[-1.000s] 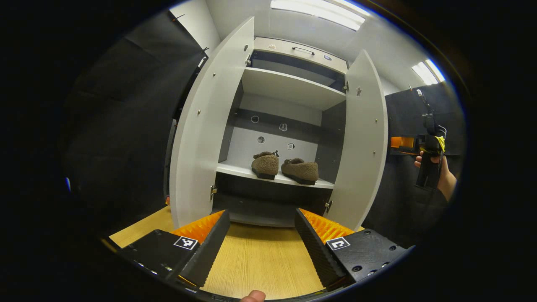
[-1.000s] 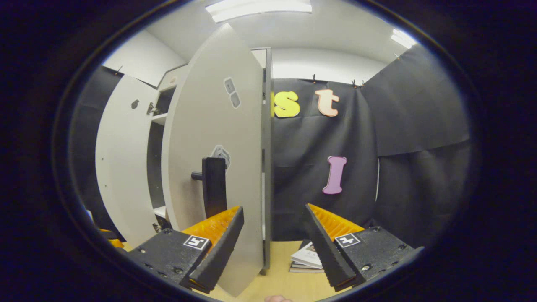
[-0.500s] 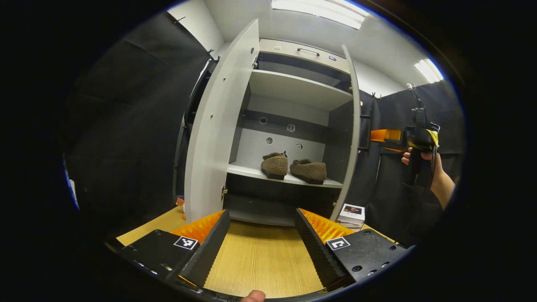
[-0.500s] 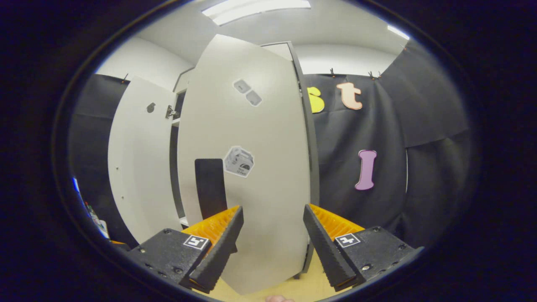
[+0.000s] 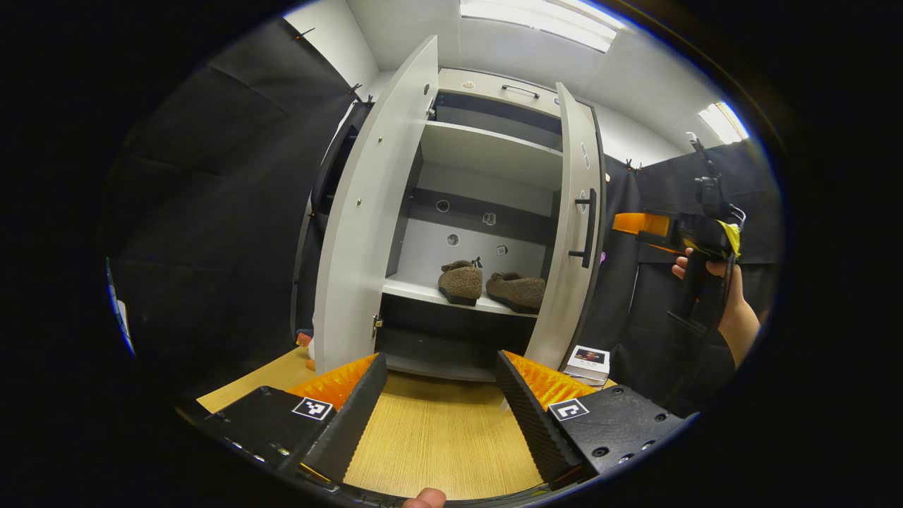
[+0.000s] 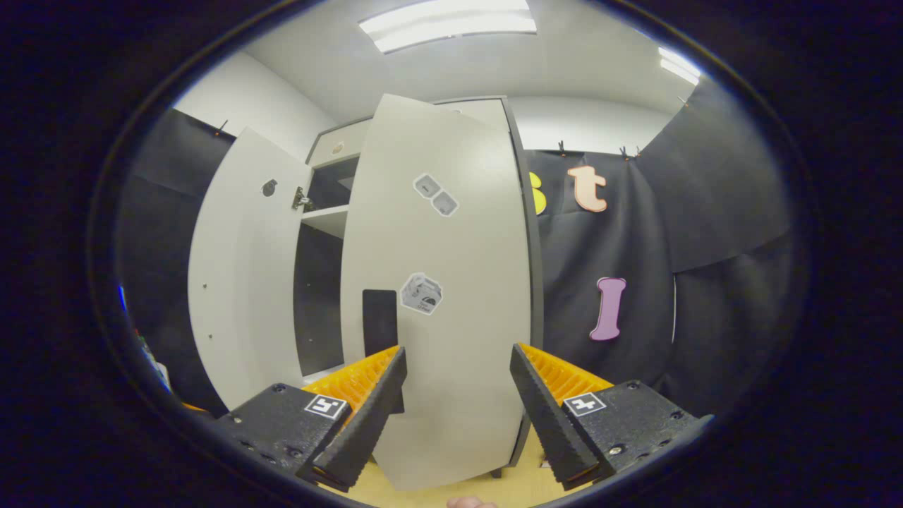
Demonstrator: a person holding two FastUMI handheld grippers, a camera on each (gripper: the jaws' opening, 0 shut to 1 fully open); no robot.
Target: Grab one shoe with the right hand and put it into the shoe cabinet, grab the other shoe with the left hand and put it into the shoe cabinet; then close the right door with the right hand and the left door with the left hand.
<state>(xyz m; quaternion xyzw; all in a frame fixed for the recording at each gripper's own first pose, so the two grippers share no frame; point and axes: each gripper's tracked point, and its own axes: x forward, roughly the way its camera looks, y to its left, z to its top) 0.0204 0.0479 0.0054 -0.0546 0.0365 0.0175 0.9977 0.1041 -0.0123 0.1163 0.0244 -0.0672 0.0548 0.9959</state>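
Note:
Two brown fuzzy shoes, one (image 5: pixel 462 281) on the left and the other (image 5: pixel 516 290) beside it, rest on the middle shelf of the grey shoe cabinet (image 5: pixel 487 148). Its left door (image 5: pixel 367 219) stands wide open. The right door (image 5: pixel 575 240) (image 6: pixel 441 296) is swung partway closed, its dark handle (image 5: pixel 585 227) (image 6: pixel 379 321) facing outward. My left gripper (image 5: pixel 441 395) is open over the wooden table, well back from the cabinet. My right gripper (image 6: pixel 458 395) is open, close in front of the right door's outer face; from the left gripper view it (image 5: pixel 667 229) hovers right of the door in a hand.
A small stack of books (image 5: pixel 589 361) lies on the wooden table (image 5: pixel 430 437) at the foot of the right door. Black cloth walls surround the booth. An upper shelf and a top drawer with a handle (image 5: pixel 518 89) sit above the shoes.
The right door has swung from wide open to partway closed, pushed by my right gripper. The left gripper has stayed almost still.

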